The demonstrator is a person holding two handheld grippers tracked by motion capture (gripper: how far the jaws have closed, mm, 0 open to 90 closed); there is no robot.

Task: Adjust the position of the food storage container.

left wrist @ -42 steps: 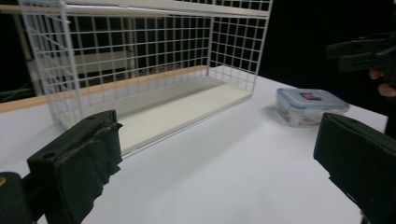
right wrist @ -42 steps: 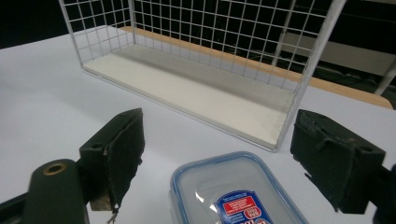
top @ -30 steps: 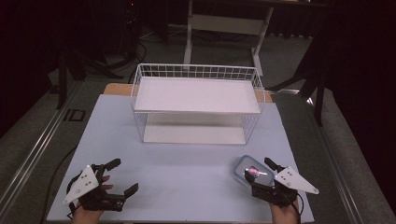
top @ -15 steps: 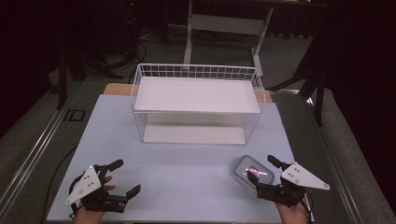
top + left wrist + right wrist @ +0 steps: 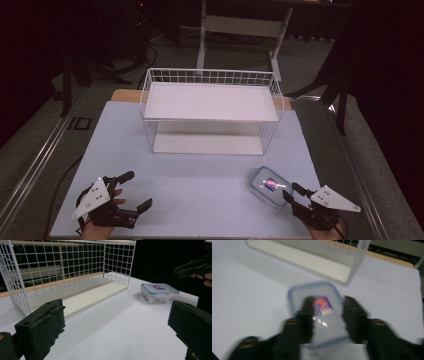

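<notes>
A small clear plastic box (image 5: 269, 186) with a blue-rimmed lid lies flat near the table's (image 5: 200, 185) right front, its red-and-blue label unreadable and its contents unclear. Its long axis runs diagonally toward the wire basket (image 5: 210, 107). The right gripper (image 5: 293, 195), jaws just closing, stands narrowly apart just beside the box's near end, not pressing it. The left gripper (image 5: 134, 192) rests wide apart, empty.

We seem to be in a lab or recording studio: beyond the tongs, a pale table (image 5: 200, 175) carries a white wire rack (image 5: 210, 107) (oddly domestic), while black curtains, floor cables (image 5: 145, 55) and a metal stand (image 5: 240, 25) surround it.
</notes>
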